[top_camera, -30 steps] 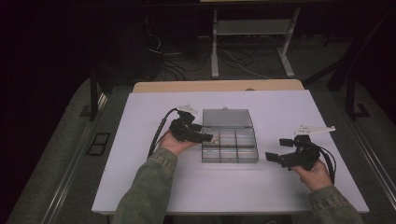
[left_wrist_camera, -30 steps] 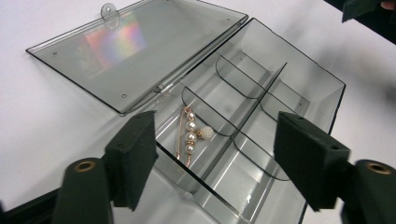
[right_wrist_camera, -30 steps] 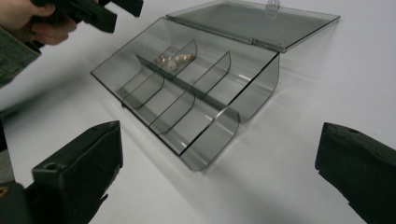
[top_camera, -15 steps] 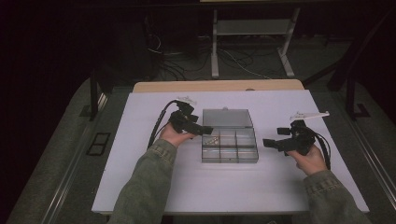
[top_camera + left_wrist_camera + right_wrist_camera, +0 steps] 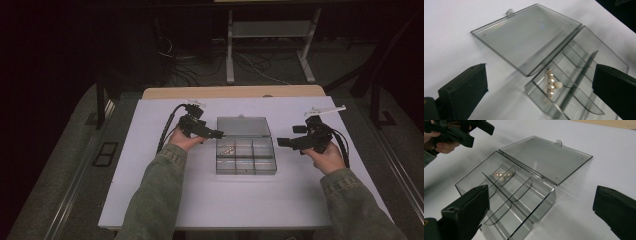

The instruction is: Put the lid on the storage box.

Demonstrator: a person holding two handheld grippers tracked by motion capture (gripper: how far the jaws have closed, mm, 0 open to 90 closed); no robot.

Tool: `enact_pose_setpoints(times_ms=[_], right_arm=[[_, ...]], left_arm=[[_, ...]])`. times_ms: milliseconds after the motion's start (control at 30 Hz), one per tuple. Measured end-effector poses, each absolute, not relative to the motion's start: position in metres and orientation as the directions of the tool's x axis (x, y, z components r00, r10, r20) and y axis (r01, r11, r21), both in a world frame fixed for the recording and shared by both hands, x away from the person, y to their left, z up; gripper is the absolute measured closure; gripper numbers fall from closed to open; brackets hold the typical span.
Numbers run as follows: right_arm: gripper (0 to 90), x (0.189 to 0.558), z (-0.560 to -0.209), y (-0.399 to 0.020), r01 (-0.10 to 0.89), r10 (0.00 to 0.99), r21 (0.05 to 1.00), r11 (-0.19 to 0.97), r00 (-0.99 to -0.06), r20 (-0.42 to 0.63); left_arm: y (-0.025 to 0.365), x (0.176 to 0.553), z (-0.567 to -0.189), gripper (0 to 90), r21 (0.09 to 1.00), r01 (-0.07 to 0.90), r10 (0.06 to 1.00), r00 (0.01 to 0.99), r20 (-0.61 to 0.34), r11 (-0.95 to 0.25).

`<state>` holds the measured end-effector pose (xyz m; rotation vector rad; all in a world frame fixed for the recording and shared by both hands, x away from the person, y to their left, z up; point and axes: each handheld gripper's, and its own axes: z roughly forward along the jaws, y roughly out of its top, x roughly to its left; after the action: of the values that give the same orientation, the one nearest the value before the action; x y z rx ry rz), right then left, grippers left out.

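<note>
A clear grey compartment box (image 5: 245,172) lies mid-table with its lid (image 5: 243,126) folded flat behind it. A gold and pearl trinket (image 5: 227,149) rests in the back left compartment. It appears in the left gripper view as a pearl row (image 5: 551,83) and in the right gripper view as a small gold heap (image 5: 502,175). My left gripper (image 5: 217,134) hovers at the box's back left corner; its jaws have just been opening and hold nothing (image 5: 541,77). My right gripper (image 5: 290,136) hangs right of the box, open and empty (image 5: 544,197).
The box sits on a white board (image 5: 150,165) over a wooden tabletop (image 5: 230,92). Beyond the table, a white stand (image 5: 230,50) and cables lie on the dark floor. Black cables trail from both grippers.
The left gripper drew back from over the box toward its back left corner and its jaws spread. The right hand moved away from the person, up the table's right side.
</note>
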<state>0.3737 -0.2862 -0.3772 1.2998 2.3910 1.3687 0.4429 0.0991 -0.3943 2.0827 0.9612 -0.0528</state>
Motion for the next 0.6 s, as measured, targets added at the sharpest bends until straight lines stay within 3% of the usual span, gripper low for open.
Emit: enact_pose_setpoints(times_ms=[300, 600], right_arm=[[0.7, 0.398, -0.379, -0.281, 0.646, 0.720, 0.731, 0.219, -0.612, 0.326], [0.7, 0.417, -0.388, -0.274, 0.661, 0.728, 0.727, 0.183, -0.588, 0.352]], left_arm=[[0.102, 0.455, -0.409, 0.0, 0.650, 0.664, 0.634, 0.692, -0.346, -0.370], [0.105, 0.466, -0.423, 0.0, 0.652, 0.702, 0.668, 0.635, -0.389, -0.287]])
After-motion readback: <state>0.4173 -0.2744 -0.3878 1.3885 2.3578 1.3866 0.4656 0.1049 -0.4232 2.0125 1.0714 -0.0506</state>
